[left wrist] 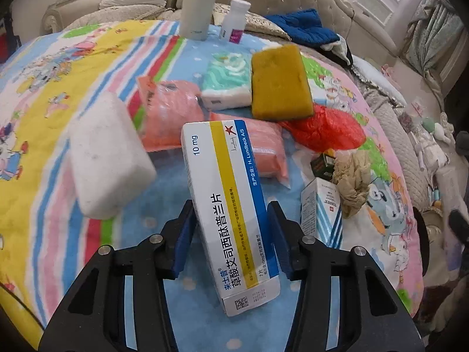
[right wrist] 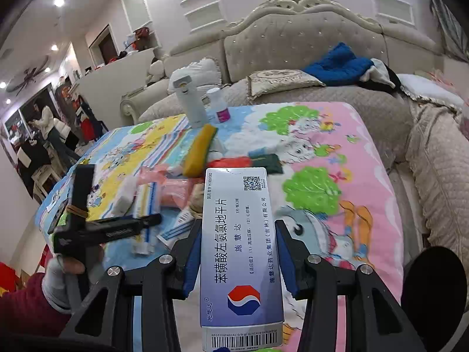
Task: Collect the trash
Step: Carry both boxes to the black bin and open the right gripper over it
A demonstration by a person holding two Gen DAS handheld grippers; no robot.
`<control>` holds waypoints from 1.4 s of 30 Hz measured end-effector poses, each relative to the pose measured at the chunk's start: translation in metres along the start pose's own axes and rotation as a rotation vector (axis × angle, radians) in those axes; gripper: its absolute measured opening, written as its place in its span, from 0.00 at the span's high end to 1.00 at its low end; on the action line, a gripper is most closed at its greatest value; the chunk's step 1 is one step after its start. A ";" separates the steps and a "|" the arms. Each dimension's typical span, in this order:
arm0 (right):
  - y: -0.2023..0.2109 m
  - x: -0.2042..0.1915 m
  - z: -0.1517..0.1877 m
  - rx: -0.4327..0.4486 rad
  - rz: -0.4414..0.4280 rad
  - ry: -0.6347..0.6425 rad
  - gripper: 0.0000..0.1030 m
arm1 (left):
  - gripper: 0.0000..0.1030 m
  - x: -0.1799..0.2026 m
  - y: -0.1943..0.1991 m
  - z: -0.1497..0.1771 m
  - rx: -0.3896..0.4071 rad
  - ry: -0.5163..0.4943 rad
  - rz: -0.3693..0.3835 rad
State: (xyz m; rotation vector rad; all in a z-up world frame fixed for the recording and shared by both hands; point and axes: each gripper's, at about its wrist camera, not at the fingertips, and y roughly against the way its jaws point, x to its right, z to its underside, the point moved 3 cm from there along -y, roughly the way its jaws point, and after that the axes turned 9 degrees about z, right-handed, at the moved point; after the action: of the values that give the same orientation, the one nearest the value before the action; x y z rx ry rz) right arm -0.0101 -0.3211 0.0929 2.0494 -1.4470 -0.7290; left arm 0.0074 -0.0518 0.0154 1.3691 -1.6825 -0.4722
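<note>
The cartoon-print blanket point(left wrist: 44, 67) covers the bed, a tufted headboard point(right wrist: 304, 38) behind. On it sit a white foam block point(left wrist: 108, 155), yellow sponge point(left wrist: 278, 82), pink packets point(left wrist: 173, 111), red bag point(left wrist: 328, 129), tissue pack point(left wrist: 228, 85) and crumpled paper wad point(left wrist: 351, 182), crowding the boxes. The left claw point(left wrist: 231, 234) clenches a yellow-striped medicine box point(left wrist: 228, 205); the right claw point(right wrist: 234, 252) grasps a blue-white medicine box point(right wrist: 240, 249) above the blanket.
</note>
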 end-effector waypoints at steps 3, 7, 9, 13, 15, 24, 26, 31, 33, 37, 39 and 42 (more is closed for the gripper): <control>0.000 0.011 0.005 -0.002 0.000 -0.018 0.56 | 0.55 0.010 0.014 -0.001 0.015 -0.023 0.013; 0.002 0.025 0.011 0.000 0.003 -0.038 0.56 | 0.55 0.034 0.028 0.001 0.020 -0.073 0.037; 0.004 0.033 0.014 0.001 0.010 -0.047 0.56 | 0.55 0.051 0.033 0.002 0.022 -0.102 0.058; 0.013 0.049 0.019 0.007 0.031 -0.070 0.56 | 0.55 0.088 0.039 0.005 0.028 -0.169 0.097; 0.018 0.058 0.022 0.012 0.047 -0.077 0.56 | 0.55 0.107 0.039 0.008 0.023 -0.202 0.114; 0.042 0.106 0.040 0.027 0.116 -0.146 0.56 | 0.55 0.190 0.025 0.028 -0.009 -0.343 0.174; 0.049 0.121 0.047 0.027 0.137 -0.169 0.56 | 0.55 0.208 0.020 0.036 -0.026 -0.373 0.192; 0.065 0.153 0.062 0.021 0.201 -0.214 0.56 | 0.55 0.253 0.001 0.054 -0.079 -0.450 0.229; 0.071 0.167 0.070 0.015 0.233 -0.233 0.56 | 0.55 0.272 -0.009 0.062 -0.111 -0.473 0.255; 0.077 0.198 0.086 -0.011 0.283 -0.285 0.56 | 0.55 0.302 -0.028 0.074 -0.162 -0.499 0.306; 0.077 0.210 0.094 -0.024 0.298 -0.306 0.56 | 0.55 0.313 -0.037 0.079 -0.184 -0.503 0.323; 0.072 0.228 0.103 -0.045 0.314 -0.343 0.56 | 0.55 0.329 -0.051 0.080 -0.207 -0.493 0.341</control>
State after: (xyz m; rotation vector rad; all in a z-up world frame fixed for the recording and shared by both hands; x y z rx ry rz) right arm -0.0646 -0.5697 0.0394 1.6620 -1.8678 -0.9996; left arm -0.0265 -0.3896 0.0640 0.8296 -2.1432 -0.8028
